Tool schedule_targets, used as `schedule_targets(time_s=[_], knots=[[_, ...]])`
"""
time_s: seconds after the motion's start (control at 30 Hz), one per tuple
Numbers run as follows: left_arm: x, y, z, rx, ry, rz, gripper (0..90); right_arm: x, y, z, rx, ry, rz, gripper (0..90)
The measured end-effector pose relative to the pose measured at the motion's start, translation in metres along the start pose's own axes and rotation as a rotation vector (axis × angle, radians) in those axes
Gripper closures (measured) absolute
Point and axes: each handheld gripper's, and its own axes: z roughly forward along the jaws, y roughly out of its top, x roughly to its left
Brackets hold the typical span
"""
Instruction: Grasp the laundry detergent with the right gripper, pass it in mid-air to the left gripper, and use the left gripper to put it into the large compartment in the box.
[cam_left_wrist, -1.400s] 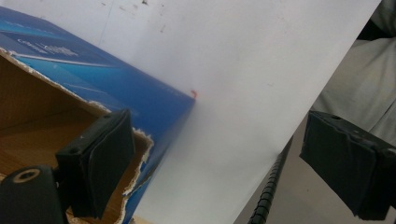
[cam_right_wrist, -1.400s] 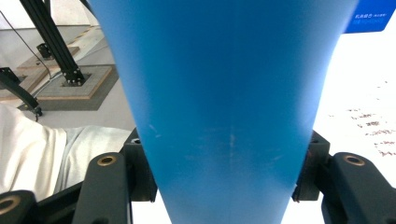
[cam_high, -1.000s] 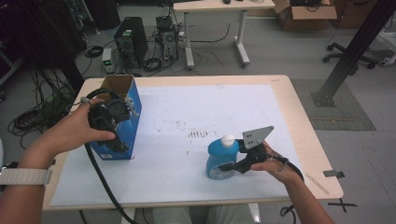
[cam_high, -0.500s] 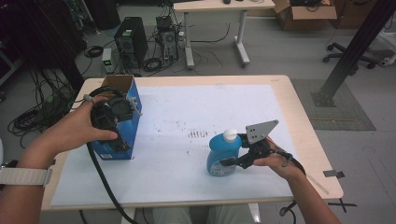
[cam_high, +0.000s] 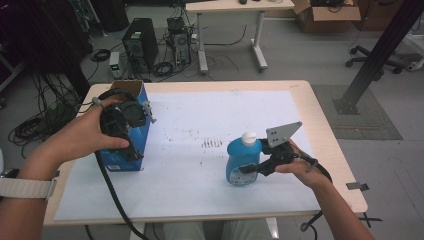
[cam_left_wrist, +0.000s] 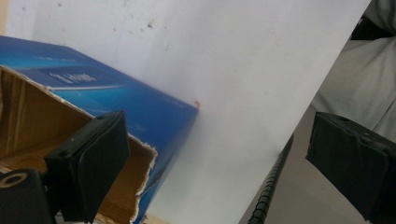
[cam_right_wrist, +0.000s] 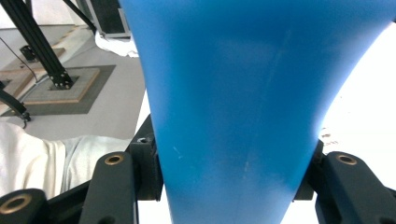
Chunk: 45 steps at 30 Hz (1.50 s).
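A blue cardboard box (cam_high: 139, 134) with an open, torn top stands at the left of the table. My left gripper (cam_high: 125, 131) hangs over it in the person's left hand. In the left gripper view its jaws have just been opening and now stand wide: one pad (cam_left_wrist: 91, 161) is over the box's brown inside (cam_left_wrist: 28, 126), the other (cam_left_wrist: 355, 165) is past the table edge, neither pressing on anything. My right gripper (cam_high: 256, 167) is shut on a blue bottle (cam_high: 241, 162) with a white cap, held upright at the right. The bottle's body (cam_right_wrist: 243, 93) sits clamped between its jaws.
A white sheet (cam_high: 200, 115) covers most of the wooden table (cam_high: 327, 135). On the floor behind are computer towers (cam_high: 137, 42), cables, a second table (cam_high: 230, 7), a cardboard box and an office chair. A black frame post (cam_high: 380, 55) rises at the right.
The right gripper has lifted the bottle a little. The left hand has risen slightly over the box.
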Motion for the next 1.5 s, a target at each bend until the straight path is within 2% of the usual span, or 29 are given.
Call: schedule_targets(time_s=[0.4,0.53,0.77,1.0,1.03,1.37,1.5], knots=[[-0.004,0.018,-0.019,-0.007,0.036,0.003,5.7,-0.001,0.022,-0.013,0.020,-0.032,-0.017,44.1],[-0.005,0.025,-0.024,0.005,0.049,0.027,5.9,-0.001,0.029,-0.016,0.032,-0.038,-0.027,44.1],[-0.003,0.038,-0.033,-0.007,0.060,0.044,5.8,-0.001,0.042,-0.020,0.042,-0.053,-0.040,44.1],[-0.004,0.049,-0.035,-0.014,0.057,0.058,6.0,-0.002,0.050,-0.021,0.041,-0.059,-0.045,44.1],[-0.004,0.053,-0.036,-0.014,0.056,0.073,6.0,-0.002,0.050,-0.020,0.041,-0.059,-0.044,44.1],[-0.011,0.073,-0.041,-0.058,0.050,0.111,5.9,-0.004,0.057,-0.016,0.037,-0.072,-0.045,44.1],[-0.015,0.083,-0.042,-0.065,0.033,0.136,5.9,-0.004,0.062,-0.012,0.030,-0.071,-0.042,44.2]])
